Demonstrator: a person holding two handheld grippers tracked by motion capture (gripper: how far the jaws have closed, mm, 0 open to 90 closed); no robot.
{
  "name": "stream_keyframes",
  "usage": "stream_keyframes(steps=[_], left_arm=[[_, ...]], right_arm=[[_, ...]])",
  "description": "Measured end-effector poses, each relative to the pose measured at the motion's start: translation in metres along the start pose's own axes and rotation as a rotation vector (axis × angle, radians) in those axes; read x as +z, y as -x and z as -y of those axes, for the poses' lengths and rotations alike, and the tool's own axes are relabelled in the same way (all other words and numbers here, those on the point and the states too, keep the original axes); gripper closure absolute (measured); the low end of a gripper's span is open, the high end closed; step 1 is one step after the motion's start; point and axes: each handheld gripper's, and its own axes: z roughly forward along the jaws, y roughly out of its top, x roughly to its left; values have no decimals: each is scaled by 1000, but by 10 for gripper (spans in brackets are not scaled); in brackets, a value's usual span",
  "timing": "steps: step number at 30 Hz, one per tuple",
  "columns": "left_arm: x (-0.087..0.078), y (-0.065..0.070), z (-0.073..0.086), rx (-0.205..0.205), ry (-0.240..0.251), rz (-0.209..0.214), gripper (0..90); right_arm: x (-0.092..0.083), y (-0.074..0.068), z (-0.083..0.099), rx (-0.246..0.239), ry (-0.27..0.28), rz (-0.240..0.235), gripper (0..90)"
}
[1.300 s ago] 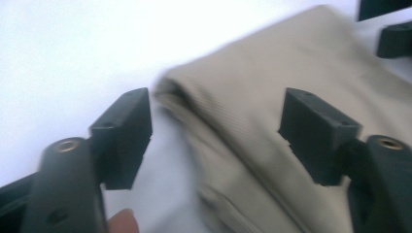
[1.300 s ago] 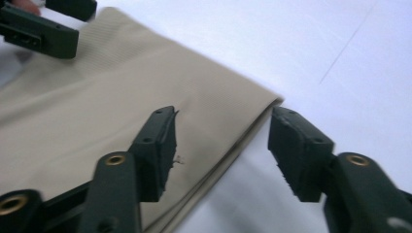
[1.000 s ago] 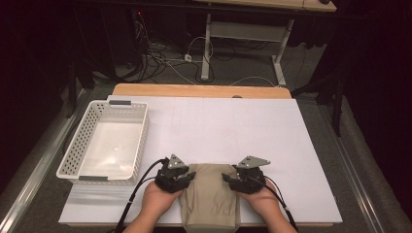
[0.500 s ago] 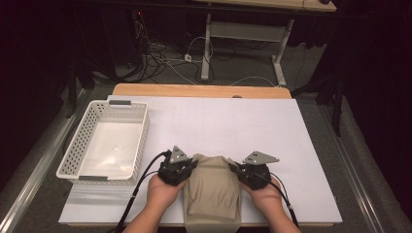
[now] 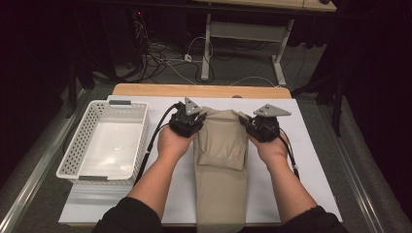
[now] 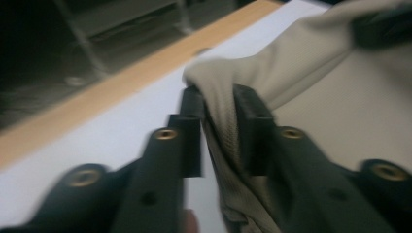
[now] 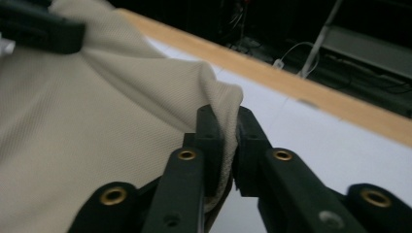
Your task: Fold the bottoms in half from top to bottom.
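A beige garment (image 5: 221,145) lies stretched along the middle of the white table, its near end hanging over the front edge. My left gripper (image 5: 196,118) pinches the garment's far left corner, and my right gripper (image 5: 247,124) pinches the far right corner. In the left gripper view the jaws (image 6: 218,104) press on a fold of the cloth (image 6: 316,73). In the right gripper view the jaws (image 7: 226,121) clamp the cloth's edge (image 7: 97,97). Both pairs of jaws have just been opening a little, with cloth still between them. The held edge hangs raised above the table.
An empty white slotted basket (image 5: 68,160) stands on the left of the white table sheet (image 5: 311,160). A wooden strip (image 5: 194,90) borders the far edge. Beyond it are cables and desk legs on a dark floor.
Both hands have moved up and away from the person toward the far edge, pulling the garment's top edge along. The folded bundle has drawn out into a long strip.
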Motion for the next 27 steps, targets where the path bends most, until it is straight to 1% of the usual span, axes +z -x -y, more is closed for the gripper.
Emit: stream_keyframes(steps=[1,2,3,4,5,6,8,10,12,15,16,17,18,20,22,23,24,25,26,27], left_arm=[[3,-4,1,-42,-24,-3,558],[3,-8,4,-83,-32,12,525],[1,-11,9,-102,-12,19,490],[-3,-9,14,-125,-6,33,465],[-5,-8,20,-116,1,40,454],[-7,-6,26,-107,-1,47,434],[-11,-3,41,-109,-4,85,413],[-16,3,58,-108,-9,110,379],[-22,9,76,-106,-7,143,367],[-31,21,104,-104,-18,200,356],[-33,25,113,-100,-31,218,343],[-36,30,123,-92,-64,237,315],[-38,33,129,-90,-79,244,290],[-47,41,143,-79,-90,260,289],[-58,48,153,-78,-77,278,289],[-65,53,158,-79,-61,295,288],[-68,56,160,-70,-46,294,253],[-73,60,164,-75,-38,300,231],[-76,65,167,-75,-31,310,229],[-78,71,170,-58,-41,322,213]], right_arm=[[4,7,-1,29,14,17,676],[8,15,2,85,1,21,600],[12,21,6,127,-30,12,536],[13,25,9,136,-48,14,512],[12,26,13,130,-55,15,492],[9,26,18,120,-62,8,474],[2,24,27,107,-73,9,447],[-7,20,38,102,-73,3,437],[-16,14,51,96,-80,-5,431],[-29,2,72,77,-92,-17,423],[-33,-2,79,72,-98,-23,424],[-37,-6,87,62,-108,-31,424],[-42,-12,96,52,-131,-36,431],[-50,-19,109,46,-140,-56,456],[-63,-30,124,43,-154,-76,483],[-67,-33,128,40,-154,-80,502],[-74,-38,134,40,-163,-88,513],[-79,-41,137,31,-168,-87,523],[-84,-45,141,20,-175,-88,537],[-89,-49,144,10,-183,-95,550]])
